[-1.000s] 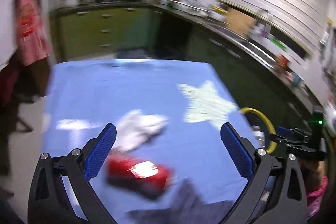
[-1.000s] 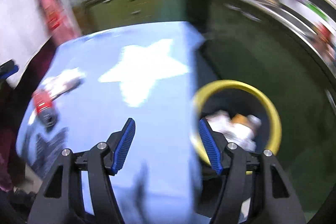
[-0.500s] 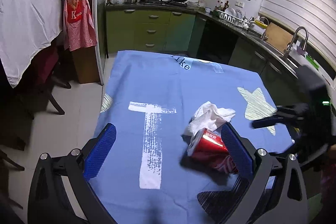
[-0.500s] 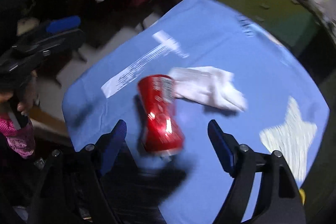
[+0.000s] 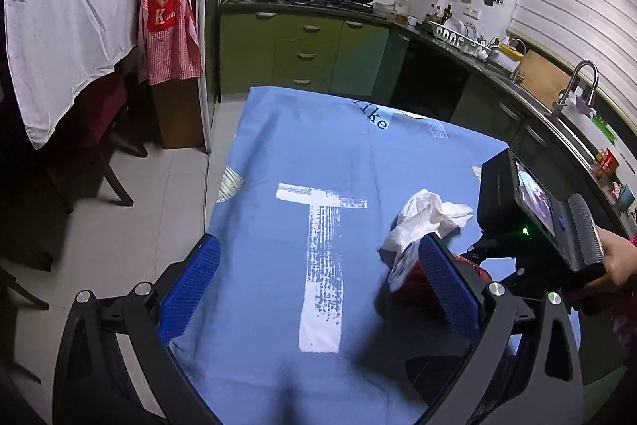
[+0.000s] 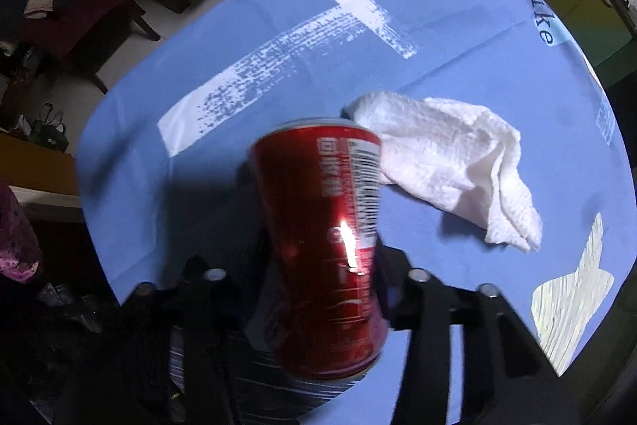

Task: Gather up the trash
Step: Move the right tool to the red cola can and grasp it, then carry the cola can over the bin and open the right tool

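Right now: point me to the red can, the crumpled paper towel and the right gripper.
red can (image 6: pixel 318 226), right wrist view, on its barcode side.
crumpled paper towel (image 6: pixel 450 162), right wrist view, on its middle fold.
right gripper (image 6: pixel 322 289), right wrist view, between its fingers, jaws closing around the can.

Home kitchen — stove (image 5: pixel 332 0) with pans, sink tap (image 5: pixel 573 82), apron (image 5: pixel 167 10).

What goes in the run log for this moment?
right gripper: closing around red soda can | left gripper: open, empty | crumpled paper towel: on blue tablecloth
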Tool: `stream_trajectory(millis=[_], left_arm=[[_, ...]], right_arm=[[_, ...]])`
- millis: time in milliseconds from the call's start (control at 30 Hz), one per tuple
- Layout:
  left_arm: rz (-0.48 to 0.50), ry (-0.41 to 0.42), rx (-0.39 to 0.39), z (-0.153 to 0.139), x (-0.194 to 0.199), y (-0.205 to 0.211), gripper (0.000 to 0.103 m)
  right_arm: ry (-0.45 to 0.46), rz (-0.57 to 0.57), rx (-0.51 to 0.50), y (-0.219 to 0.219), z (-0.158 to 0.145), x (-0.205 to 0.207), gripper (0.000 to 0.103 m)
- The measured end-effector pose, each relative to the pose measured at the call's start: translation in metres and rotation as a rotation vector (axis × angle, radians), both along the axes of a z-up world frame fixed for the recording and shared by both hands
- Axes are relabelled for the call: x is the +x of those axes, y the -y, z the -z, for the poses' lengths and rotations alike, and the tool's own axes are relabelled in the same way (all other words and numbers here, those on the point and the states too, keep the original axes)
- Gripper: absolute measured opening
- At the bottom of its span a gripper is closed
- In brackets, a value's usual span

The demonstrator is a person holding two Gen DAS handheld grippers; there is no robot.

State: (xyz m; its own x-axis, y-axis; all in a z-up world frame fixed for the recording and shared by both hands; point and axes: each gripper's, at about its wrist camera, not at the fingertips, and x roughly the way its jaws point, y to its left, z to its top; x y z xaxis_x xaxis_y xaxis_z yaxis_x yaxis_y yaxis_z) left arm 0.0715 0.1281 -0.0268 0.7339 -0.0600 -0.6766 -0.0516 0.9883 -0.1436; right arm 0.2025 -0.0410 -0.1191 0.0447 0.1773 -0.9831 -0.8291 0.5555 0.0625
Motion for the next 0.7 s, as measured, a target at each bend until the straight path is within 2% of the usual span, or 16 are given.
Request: stream_trajectory(millis=[200,433,567,700], left_arm=[[0.011,-0.006,0.006,0.001,-0.001,0.004,0.098],[0.051,0.001,0.016,-0.006,0.001,0.021,0.098],[0.104,0.002,0.023,-0.007,0.005,0.041,0.098],[0.168,-0.007,0.026,-0.004,0.013,0.066,0.098]], right_arm=[[0.011,0.016,0.042,0.006,-0.007,-0.003,0.043],[0.049,0.075,0.145,0.052,-0.044,-0.017,0.042],[0.091,0.211,0.2,0.117,-0.068,-0.02,0.041],[0.148,0.466,0.207,0.222,-0.08,-0.011,0.041]])
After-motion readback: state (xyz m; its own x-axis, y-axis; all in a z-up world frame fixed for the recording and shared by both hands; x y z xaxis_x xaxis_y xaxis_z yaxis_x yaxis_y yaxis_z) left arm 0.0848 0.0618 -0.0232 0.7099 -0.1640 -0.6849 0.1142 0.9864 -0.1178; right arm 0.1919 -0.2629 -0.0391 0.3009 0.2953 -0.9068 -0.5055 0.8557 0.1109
